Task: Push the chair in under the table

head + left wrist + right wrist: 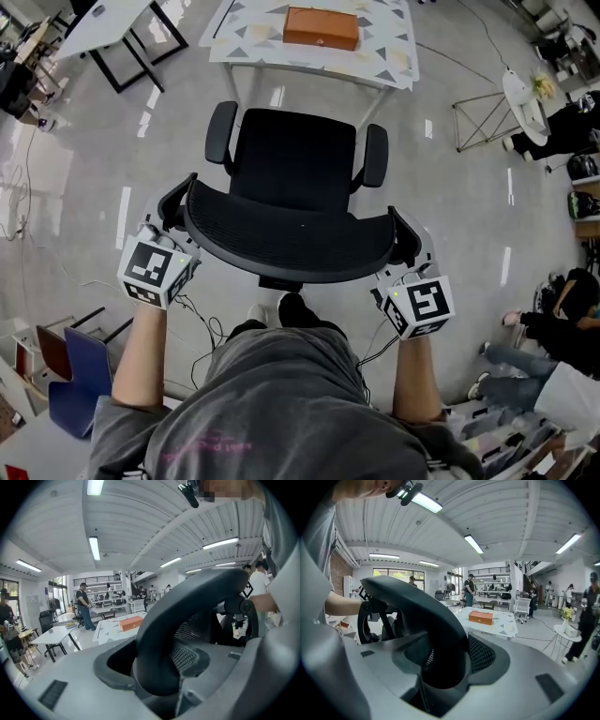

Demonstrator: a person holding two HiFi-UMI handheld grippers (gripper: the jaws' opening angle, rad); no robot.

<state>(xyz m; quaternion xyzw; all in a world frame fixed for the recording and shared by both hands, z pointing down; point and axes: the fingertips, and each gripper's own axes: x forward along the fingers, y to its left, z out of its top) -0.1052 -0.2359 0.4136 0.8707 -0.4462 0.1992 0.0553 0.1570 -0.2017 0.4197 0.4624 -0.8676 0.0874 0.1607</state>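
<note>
A black office chair (292, 157) stands on the floor and faces a white table (246, 39) with a triangle pattern; its seat is short of the table's edge. My left gripper (176, 214) is shut on the left end of the chair's curved backrest (291, 248). My right gripper (406, 246) is shut on the right end. In the left gripper view the backrest rim (187, 602) fills the space between the jaws. The right gripper view shows the same rim (423, 607) wedged between its jaws.
An orange box (322, 27) lies on the table. A second white table (103, 19) stands at the far left and a wire stand (483, 117) at the right. A blue chair (80, 380) is near my left side. People sit at the right (553, 328).
</note>
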